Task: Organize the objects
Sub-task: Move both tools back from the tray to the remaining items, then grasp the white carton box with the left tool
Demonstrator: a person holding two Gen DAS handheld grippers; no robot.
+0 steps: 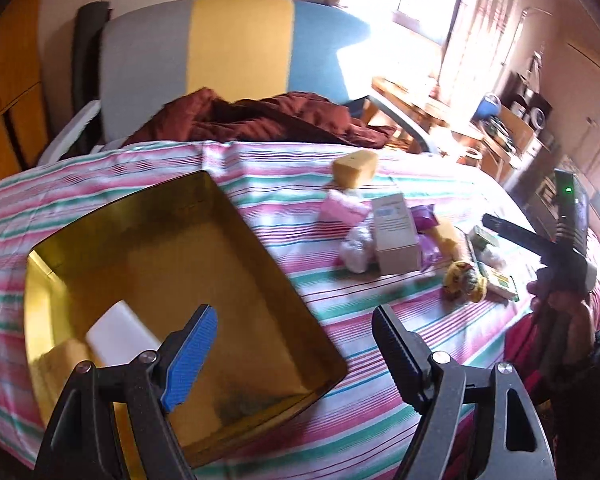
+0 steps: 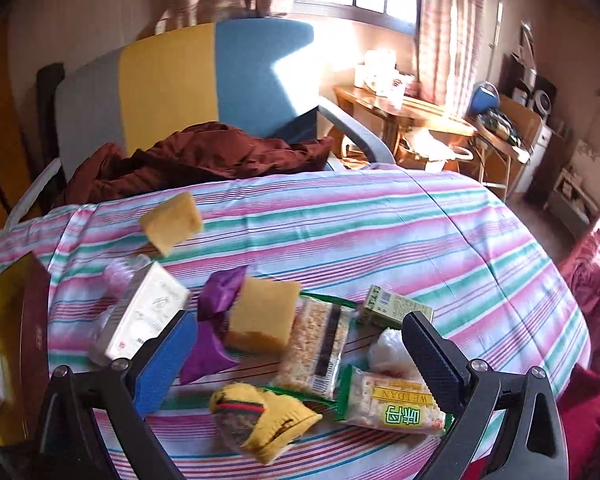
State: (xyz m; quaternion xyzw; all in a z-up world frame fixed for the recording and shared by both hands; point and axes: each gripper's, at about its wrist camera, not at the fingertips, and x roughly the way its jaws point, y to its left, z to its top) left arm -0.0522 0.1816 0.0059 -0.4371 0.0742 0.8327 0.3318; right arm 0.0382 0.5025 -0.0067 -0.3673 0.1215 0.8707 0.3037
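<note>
A gold-lined box (image 1: 100,248) lies open on the striped cloth, with a white block (image 1: 120,338) in its near corner. My left gripper (image 1: 296,340) hangs open over the box's right side, holding nothing. My right gripper (image 2: 300,352) stands open above a pile: a yellow sponge (image 2: 262,312), a purple wrapper (image 2: 216,320), a rice-bar packet (image 2: 320,344), a green-edged cracker pack (image 2: 396,404), a small green box (image 2: 396,306), a yellow pouch (image 2: 260,416) and a white carton (image 2: 148,312). Another sponge (image 2: 172,222) lies farther back. The right gripper's body (image 1: 568,232) shows at the left view's right edge.
The gold box's rim (image 2: 8,300) shows at the right view's left edge. A dark red garment (image 2: 204,156) lies on a grey, yellow and blue chair (image 2: 172,80) behind the table. A wooden side table (image 2: 404,112) stands under the window. Red cushions (image 2: 592,280) sit right.
</note>
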